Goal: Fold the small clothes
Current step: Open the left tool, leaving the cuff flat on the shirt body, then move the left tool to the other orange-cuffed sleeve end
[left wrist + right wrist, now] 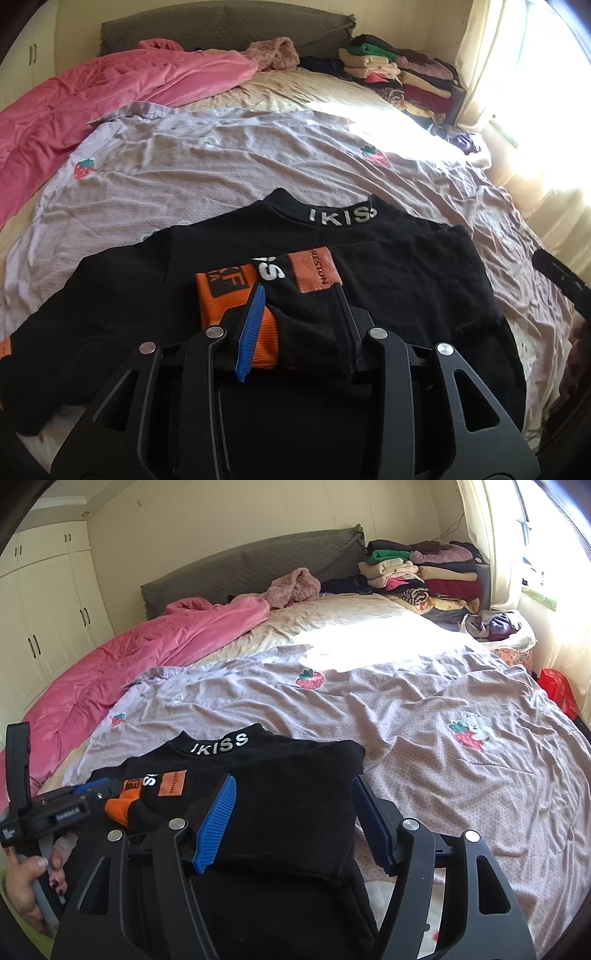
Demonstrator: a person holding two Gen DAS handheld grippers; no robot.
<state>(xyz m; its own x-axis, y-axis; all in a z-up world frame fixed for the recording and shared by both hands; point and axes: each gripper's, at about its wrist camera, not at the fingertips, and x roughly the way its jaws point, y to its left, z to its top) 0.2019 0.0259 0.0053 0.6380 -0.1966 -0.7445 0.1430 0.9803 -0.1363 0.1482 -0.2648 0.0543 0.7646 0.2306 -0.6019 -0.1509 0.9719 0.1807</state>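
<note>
A black high-neck top with white letters on its collar lies flat on the bed, its sleeves folded in over the chest. One sleeve ends in an orange cuff beside an orange patch. My left gripper sits low over that folded sleeve, jaws a little apart; the cuff and black cloth lie under and between them, not pinched. From the right wrist, the left gripper points at the orange cuff. My right gripper hovers open above the right half of the top, holding nothing.
The top rests on a lilac strawberry-print sheet. A pink quilt is bunched along the left. Stacked folded clothes stand at the far right by the curtain. A hand holds the left gripper's handle. White wardrobes stand at left.
</note>
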